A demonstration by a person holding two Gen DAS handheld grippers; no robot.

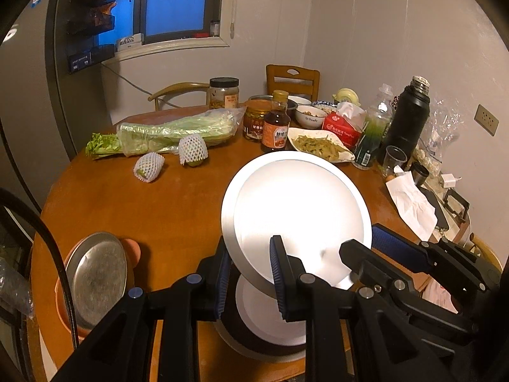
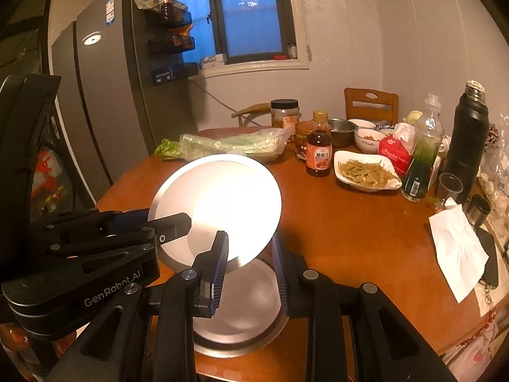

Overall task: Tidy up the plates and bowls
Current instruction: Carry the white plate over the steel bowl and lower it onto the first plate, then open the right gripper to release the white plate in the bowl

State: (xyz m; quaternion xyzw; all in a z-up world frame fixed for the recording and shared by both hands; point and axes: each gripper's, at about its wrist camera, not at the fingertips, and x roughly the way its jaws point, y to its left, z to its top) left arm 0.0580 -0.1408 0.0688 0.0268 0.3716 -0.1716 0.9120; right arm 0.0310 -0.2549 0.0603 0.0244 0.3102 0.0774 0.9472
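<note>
Two metal plates in play: one plate (image 1: 296, 210) tilted, lifted above tabletop (image 1: 159, 210), left tool (image 1: 249, 273) clenched on its near rim, right tool (image 2: 249, 270) clamping same rim from other side; second plate (image 2: 245, 305) flat on tabletop below. Both round, smooth, brushed, glaring under light. Third steel plate (image 1: 98, 277) leans in orange basin. Round wooden tabletop, glossy; two mesh-wrapped fruits, bagged greens, jars, bottles, black flask. Grey walls, window, fridge.

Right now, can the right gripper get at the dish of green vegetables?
Probably not yet. The right gripper seems shut on the tilted metal plate, which the left gripper holds too. Nothing stands between it and the dish of green vegetables, so the way itself looks free.
</note>
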